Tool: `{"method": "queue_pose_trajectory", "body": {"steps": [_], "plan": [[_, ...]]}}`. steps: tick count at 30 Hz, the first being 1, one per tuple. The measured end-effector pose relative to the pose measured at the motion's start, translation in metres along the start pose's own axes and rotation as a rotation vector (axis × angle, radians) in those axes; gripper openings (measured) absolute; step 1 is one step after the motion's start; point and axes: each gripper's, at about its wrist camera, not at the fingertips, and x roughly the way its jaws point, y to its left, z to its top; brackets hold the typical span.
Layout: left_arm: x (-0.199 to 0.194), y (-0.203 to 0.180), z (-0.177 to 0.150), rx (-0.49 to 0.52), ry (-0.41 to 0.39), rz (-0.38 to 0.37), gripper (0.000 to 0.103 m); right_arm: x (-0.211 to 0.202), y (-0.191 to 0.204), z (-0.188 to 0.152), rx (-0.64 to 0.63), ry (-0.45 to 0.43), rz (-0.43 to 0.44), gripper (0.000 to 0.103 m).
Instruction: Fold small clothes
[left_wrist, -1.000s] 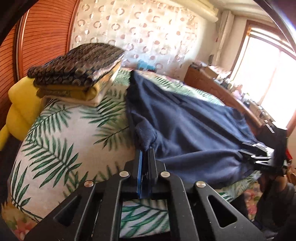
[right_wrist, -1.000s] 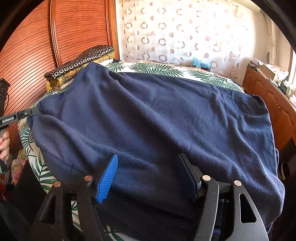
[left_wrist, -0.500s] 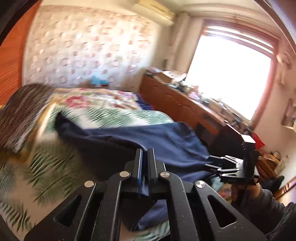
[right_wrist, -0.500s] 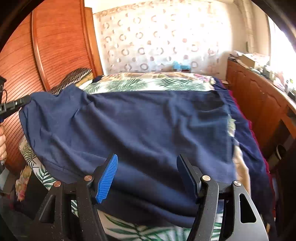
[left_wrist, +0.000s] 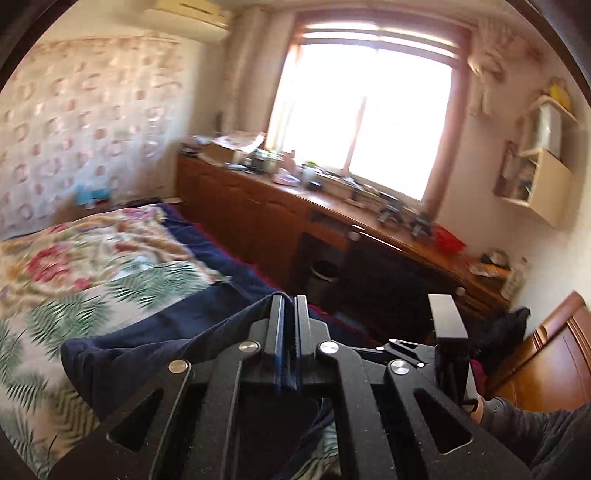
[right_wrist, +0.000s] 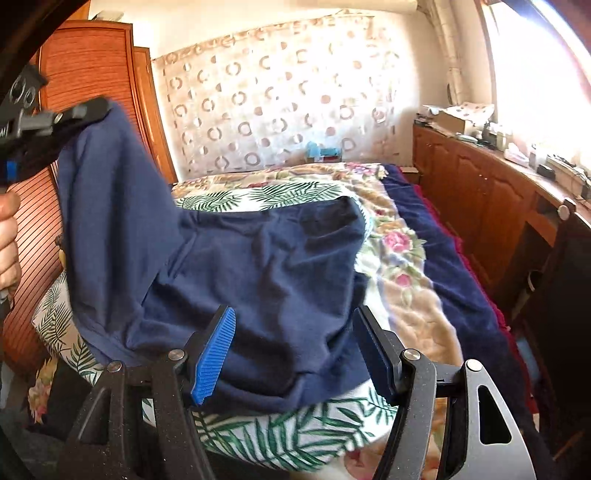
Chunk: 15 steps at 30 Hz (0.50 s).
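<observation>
On the bed (right_wrist: 258, 432), navy garment (right_wrist: 258, 266) mid first fold: left gripper (left_wrist: 290, 314) fingers clamp its corner, lifted; right gripper (right_wrist: 295, 350) fingers spread, holding nothing.

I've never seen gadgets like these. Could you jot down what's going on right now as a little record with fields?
Setting: bedroom, bed with palm-leaf sheet
Garment: navy garment, partly lifted off the bed
Left claw: shut on one corner of the garment, raised high in the right wrist view
Right claw: open, just above the garment's near edge, gripping nothing
Nearby: wooden counter under a bright window
</observation>
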Motion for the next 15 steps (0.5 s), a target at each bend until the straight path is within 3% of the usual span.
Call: {"method": "queue_pose_trajectory", "body": {"steps": [3,6,8,10,15], "plan": [[0.022,-0.016,0.003,0.053,0.061,-0.007,0.005,-0.009,-0.001,-0.003,0.008,-0.012,-0.007,0.068],[0.038,-0.029,-0.010,0.178,0.118,0.093,0.005,-0.015,0.001,-0.007,0.007,-0.013,-0.012,0.068],[0.039,-0.027,-0.020,0.212,0.145,0.114,0.005,-0.017,0.002,-0.010,0.005,-0.009,-0.019,0.068],[0.040,-0.017,-0.029,0.187,0.183,0.132,0.020,-0.020,0.003,-0.013,0.003,-0.005,-0.028,0.068],[0.028,0.020,-0.048,0.104,0.209,0.176,0.037,-0.020,0.003,-0.013,0.018,0.001,-0.031,0.068]]}}
